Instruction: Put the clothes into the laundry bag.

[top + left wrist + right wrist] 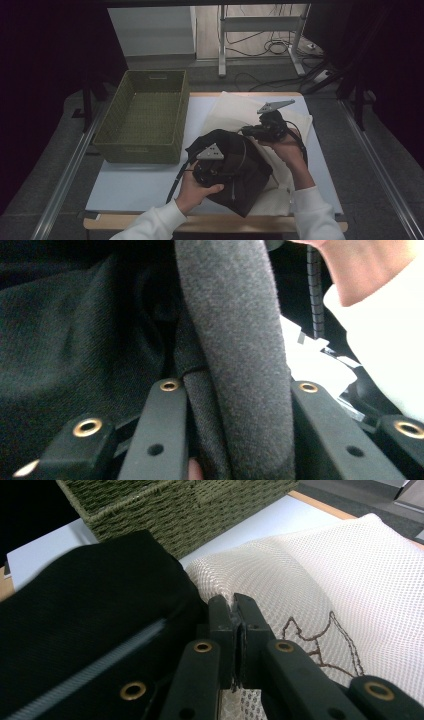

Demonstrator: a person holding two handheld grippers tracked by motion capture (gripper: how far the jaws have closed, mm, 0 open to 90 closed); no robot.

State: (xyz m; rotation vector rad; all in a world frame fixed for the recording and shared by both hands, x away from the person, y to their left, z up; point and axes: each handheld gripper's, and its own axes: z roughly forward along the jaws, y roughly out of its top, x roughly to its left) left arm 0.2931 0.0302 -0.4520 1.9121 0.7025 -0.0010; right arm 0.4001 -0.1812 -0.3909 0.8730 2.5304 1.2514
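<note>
garment (240,175): black, crumpled heap with a pale zip line, lying on the mesh bag (235,112) at the table's (125,185) near middle, beside the basket (145,117) | left gripper (235,390): clamped on a thick black fold | right gripper (234,605): pinched tight on the cream mesh edge

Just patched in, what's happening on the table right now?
A person works with two tongs on a black garment lying on a white mesh bag. The left tongs grip a thick fold of the garment; the right tongs are shut on the bag's edge. The green woven basket sits alongside.
</note>
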